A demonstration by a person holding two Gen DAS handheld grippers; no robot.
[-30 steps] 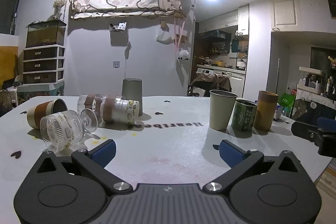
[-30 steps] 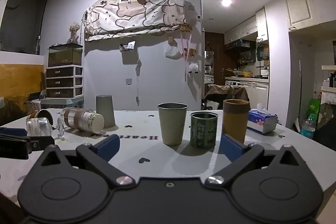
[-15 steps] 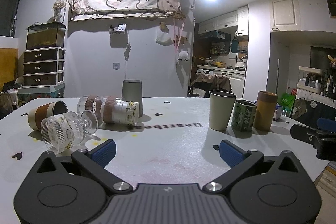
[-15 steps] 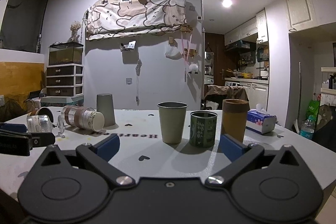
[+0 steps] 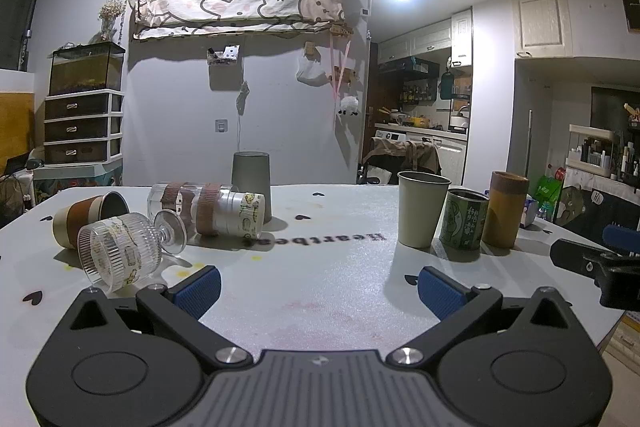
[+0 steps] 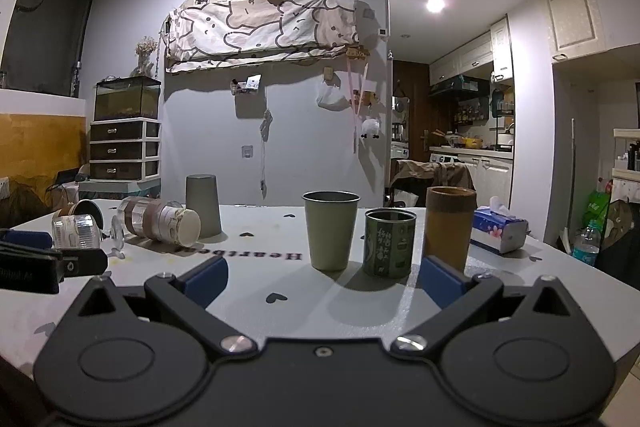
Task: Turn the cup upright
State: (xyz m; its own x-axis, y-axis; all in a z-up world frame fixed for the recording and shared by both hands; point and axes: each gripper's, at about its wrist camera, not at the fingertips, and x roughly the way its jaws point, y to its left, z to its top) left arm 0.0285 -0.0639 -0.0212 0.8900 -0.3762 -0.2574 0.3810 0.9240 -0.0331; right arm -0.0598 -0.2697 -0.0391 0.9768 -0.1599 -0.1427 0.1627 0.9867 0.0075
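Several cups lie on their sides on the white table (image 5: 320,267): a ribbed glass goblet (image 5: 120,255), a brown-banded cup (image 5: 86,219) and a clear tumbler with brown bands (image 5: 208,209). A grey cup (image 5: 252,183) stands upside down behind them. My left gripper (image 5: 318,287) is open and empty, with the goblet just left of its left finger. My right gripper (image 6: 324,277) is open and empty, facing three upright cups: a beige one (image 6: 330,229), a green one (image 6: 388,243) and a brown one (image 6: 450,223).
A tissue pack (image 6: 500,229) lies at the table's right side. The upright cups also show in the left wrist view (image 5: 420,211). The right gripper's finger shows at the left wrist view's right edge (image 5: 592,263). A wall and drawers stand behind the table.
Both views have hardly shifted. The cups lie as before and both grippers stay open.
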